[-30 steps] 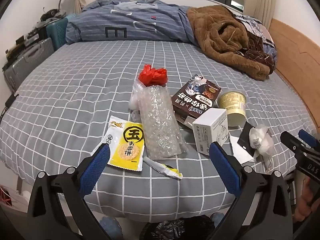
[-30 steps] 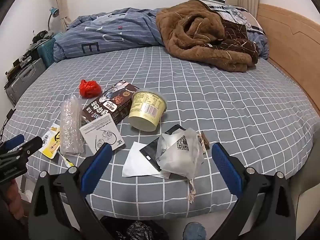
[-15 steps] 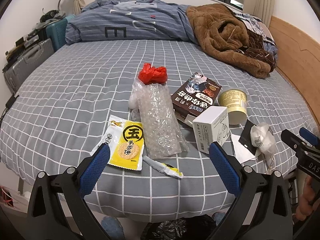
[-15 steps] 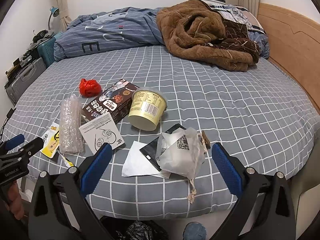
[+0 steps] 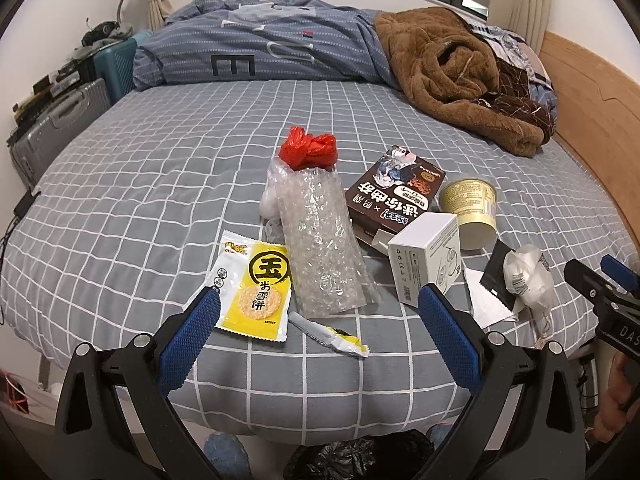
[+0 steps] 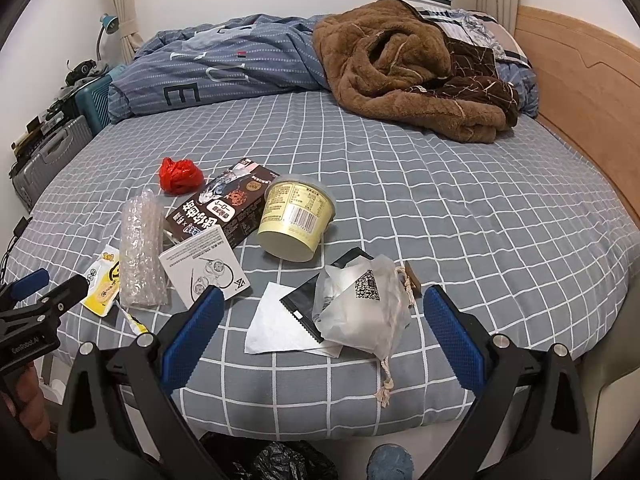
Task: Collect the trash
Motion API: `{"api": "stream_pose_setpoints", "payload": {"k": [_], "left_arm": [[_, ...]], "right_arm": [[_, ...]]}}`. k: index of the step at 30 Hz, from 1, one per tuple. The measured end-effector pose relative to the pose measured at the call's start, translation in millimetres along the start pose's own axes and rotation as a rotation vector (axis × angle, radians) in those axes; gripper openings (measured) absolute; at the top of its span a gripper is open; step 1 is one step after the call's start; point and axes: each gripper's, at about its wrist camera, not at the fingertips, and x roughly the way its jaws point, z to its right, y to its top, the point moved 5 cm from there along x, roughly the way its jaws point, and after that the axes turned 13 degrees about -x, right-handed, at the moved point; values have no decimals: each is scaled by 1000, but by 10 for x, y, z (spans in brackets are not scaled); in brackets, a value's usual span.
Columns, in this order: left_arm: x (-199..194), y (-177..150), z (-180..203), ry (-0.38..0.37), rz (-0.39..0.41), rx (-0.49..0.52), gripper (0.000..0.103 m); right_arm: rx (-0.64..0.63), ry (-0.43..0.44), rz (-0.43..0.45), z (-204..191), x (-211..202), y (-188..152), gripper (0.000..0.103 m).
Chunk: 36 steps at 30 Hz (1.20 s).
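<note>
Both grippers hang wide open at the foot of the bed, nothing held, and all the trash is still spread on the grey checked sheet. The left gripper has the yellow rice-cracker packet just ahead of its left finger, the bubble-wrap sleeve dead ahead, its long axis running away toward the red plastic bag at its far end. A small torn sachet lies crosswise, nearest of all, almost between the blue pads.

Over to the right gripper: the white drawstring pouch sits right between its fingers, on top of a black sachet and white paper, cord trailing toward the bed's edge. That looks the easiest first pick, a straight push forward. The yellow cup, brown snack box and white carton lie farther in. A black bin bag waits below the bed's edge, between both arms.
</note>
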Motion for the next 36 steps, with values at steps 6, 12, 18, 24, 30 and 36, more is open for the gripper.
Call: {"api": "stream_pose_setpoints", "payload": {"k": [6,12,18,24,30,36], "left_arm": [[1,-3,15,6,4,10,97],[-1,2,20,5,5,11,97],[-30,9,34,-1,14,14,97],[-34,4,39,-1,10,13,97],[-20,4,28,3,5,9,97],[-12,6,22,2,2,6,97]], "right_arm": [[0,-5,2,-2,2,0,96],[-2,-9,5,-1,-6,6,96],[9,-12,9,24,-13,8,96],[9,-15,9,31,-12,14,96],[12,-18,11,46,-10,7,96],[9,-18,12,44,-10,10,96]]}}
